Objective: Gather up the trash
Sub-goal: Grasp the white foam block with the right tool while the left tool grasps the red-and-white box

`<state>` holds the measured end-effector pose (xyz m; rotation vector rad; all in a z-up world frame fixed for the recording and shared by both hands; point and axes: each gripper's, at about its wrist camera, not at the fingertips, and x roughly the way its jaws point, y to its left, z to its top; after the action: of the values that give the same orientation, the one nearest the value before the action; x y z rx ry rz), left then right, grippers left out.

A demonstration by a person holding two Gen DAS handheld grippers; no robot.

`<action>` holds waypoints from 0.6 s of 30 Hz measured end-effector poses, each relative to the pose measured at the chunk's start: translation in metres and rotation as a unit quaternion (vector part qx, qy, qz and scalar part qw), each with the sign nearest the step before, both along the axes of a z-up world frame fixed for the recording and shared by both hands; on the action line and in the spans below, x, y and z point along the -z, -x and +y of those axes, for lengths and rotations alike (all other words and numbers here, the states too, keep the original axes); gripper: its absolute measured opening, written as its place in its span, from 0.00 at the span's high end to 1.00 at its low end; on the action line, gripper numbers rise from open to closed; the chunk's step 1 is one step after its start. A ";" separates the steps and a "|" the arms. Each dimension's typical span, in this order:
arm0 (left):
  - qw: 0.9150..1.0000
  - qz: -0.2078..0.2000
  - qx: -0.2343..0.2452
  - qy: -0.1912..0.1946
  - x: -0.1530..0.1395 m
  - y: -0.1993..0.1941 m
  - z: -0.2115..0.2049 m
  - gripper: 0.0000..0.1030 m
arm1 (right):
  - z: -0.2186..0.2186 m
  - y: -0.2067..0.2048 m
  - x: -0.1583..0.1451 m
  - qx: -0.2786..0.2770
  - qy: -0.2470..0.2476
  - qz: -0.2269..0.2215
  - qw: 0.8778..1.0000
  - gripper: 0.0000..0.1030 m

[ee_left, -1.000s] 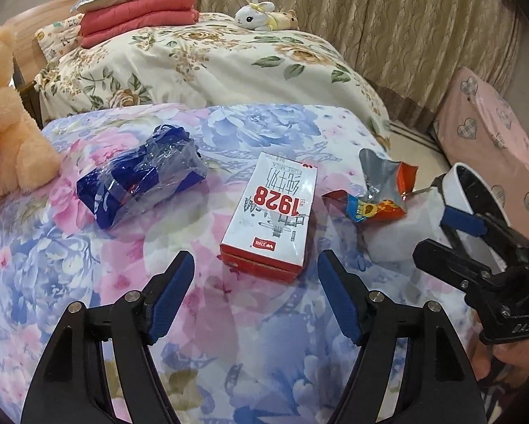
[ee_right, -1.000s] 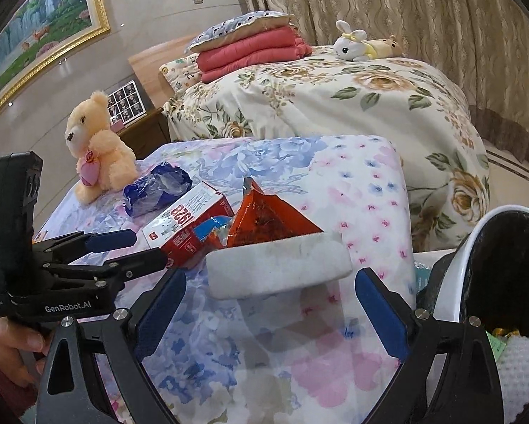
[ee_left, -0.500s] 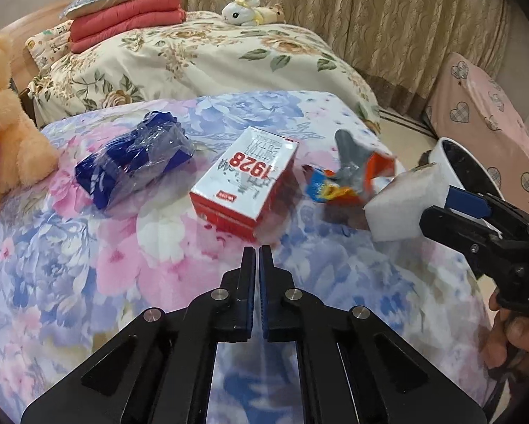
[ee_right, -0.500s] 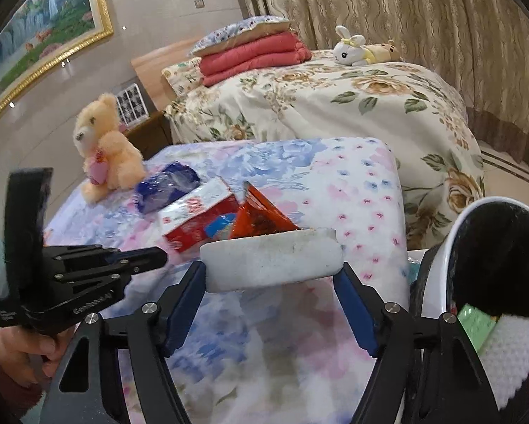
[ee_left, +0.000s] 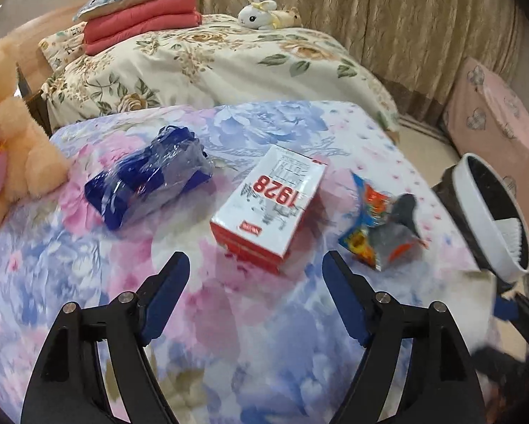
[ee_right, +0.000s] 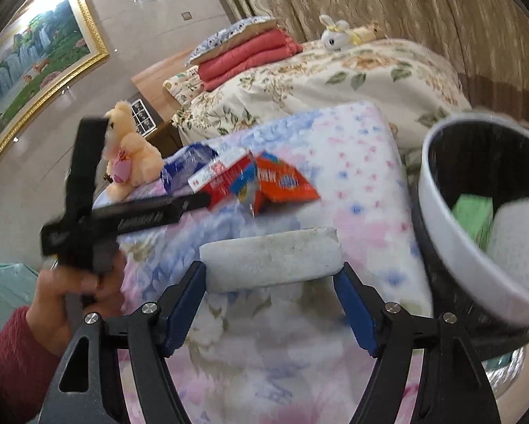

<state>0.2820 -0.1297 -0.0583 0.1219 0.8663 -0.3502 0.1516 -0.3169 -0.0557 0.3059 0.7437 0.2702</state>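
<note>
The right gripper [ee_right: 269,295] clamps a white foam block [ee_right: 269,259] crosswise between its blue pads, just left of the white-rimmed trash bin [ee_right: 451,247]. The left gripper [ee_left: 255,295], its jaws opening and empty, hovers over the floral bedspread [ee_left: 229,371] just short of a red-and-white carton [ee_left: 271,208].

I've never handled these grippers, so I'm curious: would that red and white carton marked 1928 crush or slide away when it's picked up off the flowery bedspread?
The carton probably holds its shape: its edges look crisp and square. It lies flat on its broad face, so tipping or rolling seems unlikely. The glossy print may be a bit slippery, and the soft bedspread could let it sink when pressed.
</note>
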 end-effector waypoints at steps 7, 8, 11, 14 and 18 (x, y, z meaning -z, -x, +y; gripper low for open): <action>1.000 0.004 0.011 0.000 0.008 -0.014 -0.006 0.43 | -0.006 0.012 0.001 0.003 -0.008 0.005 1.000 0.22; 1.000 0.007 0.014 -0.001 0.009 -0.014 -0.007 0.52 | -0.007 0.013 0.002 0.005 -0.011 0.008 1.000 0.22; 1.000 0.011 0.018 -0.001 0.011 -0.013 -0.008 0.89 | -0.009 0.015 0.003 0.012 -0.020 0.014 1.000 0.18; 1.000 0.010 0.023 0.007 0.009 -0.004 -0.005 0.99 | -0.009 0.016 0.004 0.014 -0.023 0.019 0.999 0.15; 0.999 0.010 0.031 0.018 0.007 0.017 0.003 0.99 | -0.010 0.018 0.005 0.018 -0.038 0.031 0.999 0.14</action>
<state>0.2650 -0.1264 -0.0652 0.1119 0.8768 -0.4255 0.1340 -0.3273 -0.0607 0.4003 0.7897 0.2566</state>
